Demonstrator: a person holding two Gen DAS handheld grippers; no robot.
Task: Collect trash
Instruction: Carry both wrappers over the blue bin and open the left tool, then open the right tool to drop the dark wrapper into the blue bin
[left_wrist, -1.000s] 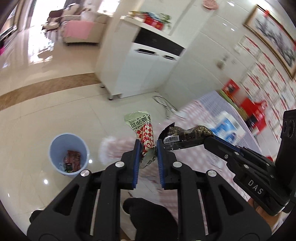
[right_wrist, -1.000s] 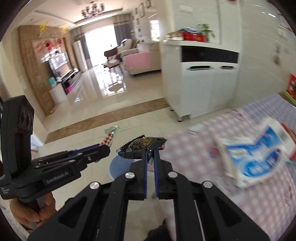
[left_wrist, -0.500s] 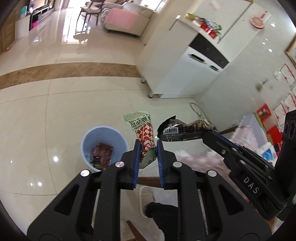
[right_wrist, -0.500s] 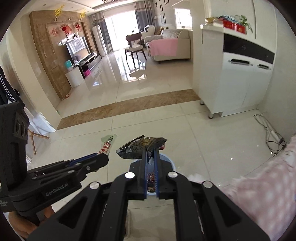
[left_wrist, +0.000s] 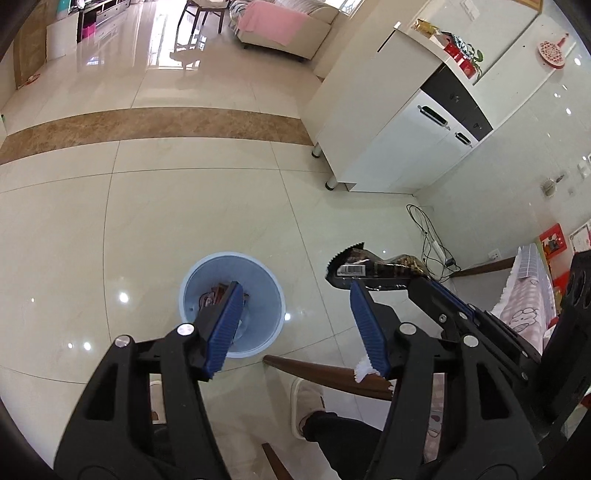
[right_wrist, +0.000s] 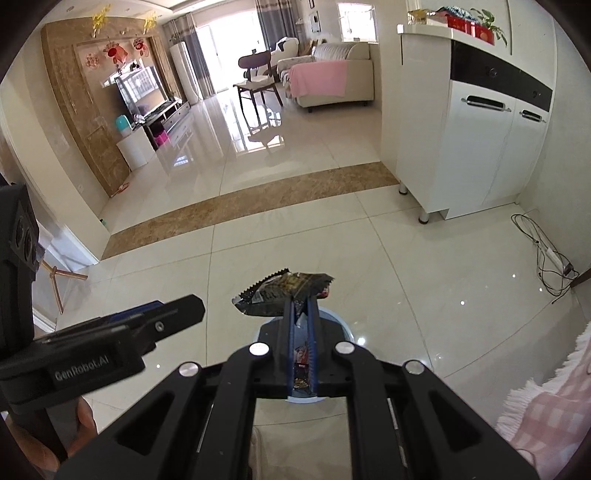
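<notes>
- Our left hand-held gripper (left_wrist: 295, 317) stands about half open with nothing between its blue pads; its jaws have just been opening, and the green and red wrapper it carried a moment ago is gone from them.
- Our right hand-held gripper (right_wrist: 301, 314) is pinched nearly shut on the dark snack wrapper (right_wrist: 284, 291), gripping it at its lower edge so the rest fans out above the tips.
- That wrapper looks to us like thin crinkly foil: very light, limp and slick, so a firm pinch near a sealed edge is the sensible hold; we judge it may flutter off line when let go.
- The blue bin (left_wrist: 232, 302) sits on the tiled floor at about 11 o'clock of the left fingertips, and directly under the right ones.
- We count one bin, one wrapper in hand, and some red-printed trash (left_wrist: 212, 297) already inside the bin, too hidden to count.
</notes>
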